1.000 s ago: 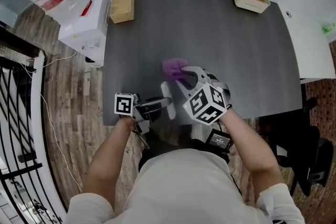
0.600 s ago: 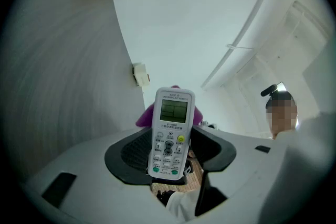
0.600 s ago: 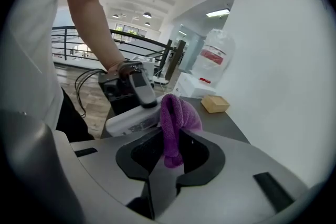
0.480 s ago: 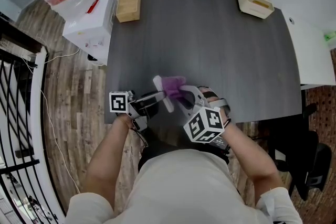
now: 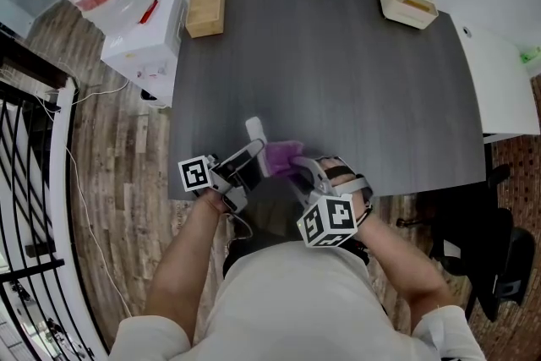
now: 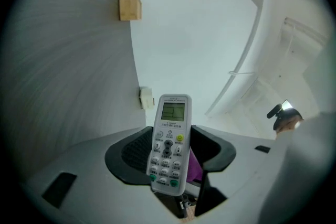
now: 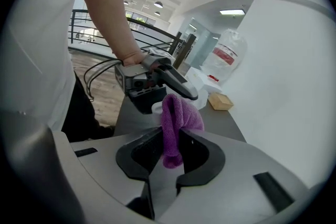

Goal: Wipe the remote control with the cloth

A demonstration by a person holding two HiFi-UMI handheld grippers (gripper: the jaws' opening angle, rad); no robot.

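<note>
A white remote control (image 6: 169, 144) with a small screen and rows of buttons stands up between the jaws of my left gripper (image 6: 169, 148), which is shut on its lower half. In the head view the remote (image 5: 256, 135) sticks out over the dark table's near edge, buttons facing left. My right gripper (image 7: 170, 149) is shut on a folded purple cloth (image 7: 176, 120). The cloth (image 5: 281, 156) lies against the right side of the remote, just beyond the left gripper (image 5: 245, 169). The right gripper (image 5: 303, 172) comes in from the right.
On the dark grey table (image 5: 355, 80) a wooden box (image 5: 206, 6) sits at the far left corner and a beige tray (image 5: 407, 1) at the far right. A water dispenser (image 5: 139, 42) stands left of the table, a white surface (image 5: 505, 76) to its right.
The right gripper has brought the purple cloth back toward the near edge and left, up against the remote. The left gripper has tilted the remote farther out over the table.
</note>
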